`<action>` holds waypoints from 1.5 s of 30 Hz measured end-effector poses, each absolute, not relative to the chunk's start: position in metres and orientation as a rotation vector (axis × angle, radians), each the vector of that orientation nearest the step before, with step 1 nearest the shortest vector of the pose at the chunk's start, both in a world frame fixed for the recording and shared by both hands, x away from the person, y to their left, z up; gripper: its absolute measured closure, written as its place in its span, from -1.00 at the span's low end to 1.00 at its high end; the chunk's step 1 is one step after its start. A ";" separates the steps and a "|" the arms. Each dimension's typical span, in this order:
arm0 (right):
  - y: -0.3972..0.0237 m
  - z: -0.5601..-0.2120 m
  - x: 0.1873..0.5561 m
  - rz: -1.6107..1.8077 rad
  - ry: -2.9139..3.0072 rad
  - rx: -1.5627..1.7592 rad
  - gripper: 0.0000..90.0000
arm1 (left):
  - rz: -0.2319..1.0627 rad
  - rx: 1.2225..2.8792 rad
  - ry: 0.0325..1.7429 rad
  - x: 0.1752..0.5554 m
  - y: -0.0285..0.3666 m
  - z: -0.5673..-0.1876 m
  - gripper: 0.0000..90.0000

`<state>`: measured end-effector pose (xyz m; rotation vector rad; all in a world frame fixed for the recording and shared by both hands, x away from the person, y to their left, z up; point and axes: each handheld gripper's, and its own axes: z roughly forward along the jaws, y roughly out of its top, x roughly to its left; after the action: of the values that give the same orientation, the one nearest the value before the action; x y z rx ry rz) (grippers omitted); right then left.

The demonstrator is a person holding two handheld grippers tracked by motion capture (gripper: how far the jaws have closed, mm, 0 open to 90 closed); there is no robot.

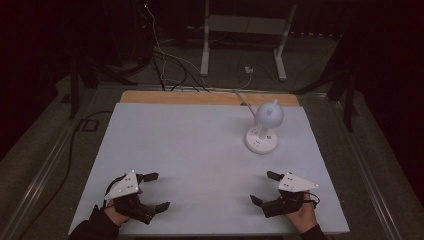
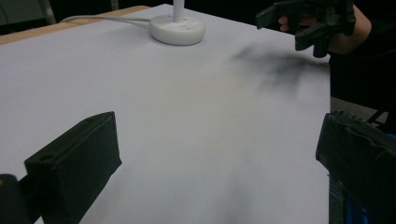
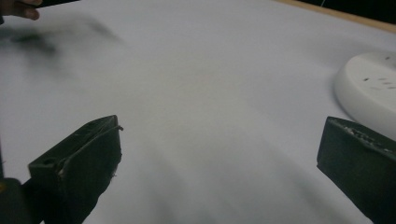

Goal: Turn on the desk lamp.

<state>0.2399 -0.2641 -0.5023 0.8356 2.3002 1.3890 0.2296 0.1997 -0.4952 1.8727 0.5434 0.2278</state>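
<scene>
While both jaw pairs stand apart and empty, right gripper [image 1: 265, 189] nearest lamp [image 1: 263, 126]: approach base [image 3: 369, 88] low, avoid cable [image 2: 105, 19]; left gripper [image 1: 154, 192] holds back.

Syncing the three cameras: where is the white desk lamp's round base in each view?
High view: white desk lamp's round base sits right of centre, on the far half of the pale table sheet.
Left gripper view: top centre, stem rising out of frame.
Right gripper view: right edge, partly cut off.
Shared landmark: the wooden table edge beyond the sheet.
</scene>
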 end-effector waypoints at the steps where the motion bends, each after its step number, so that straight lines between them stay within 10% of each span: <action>1: -0.264 -0.503 0.239 1.385 2.303 0.841 -1.00 | 0.233 1.874 0.542 0.229 0.200 -0.495 -0.99; 45: -0.240 -0.490 0.231 1.332 2.429 0.792 -1.00 | 0.229 1.861 0.542 0.230 0.200 -0.495 -0.99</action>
<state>0.2315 -0.2403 -0.4903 0.7916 2.4294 1.3324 0.2296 0.1999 -0.4948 1.8607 0.5417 0.2286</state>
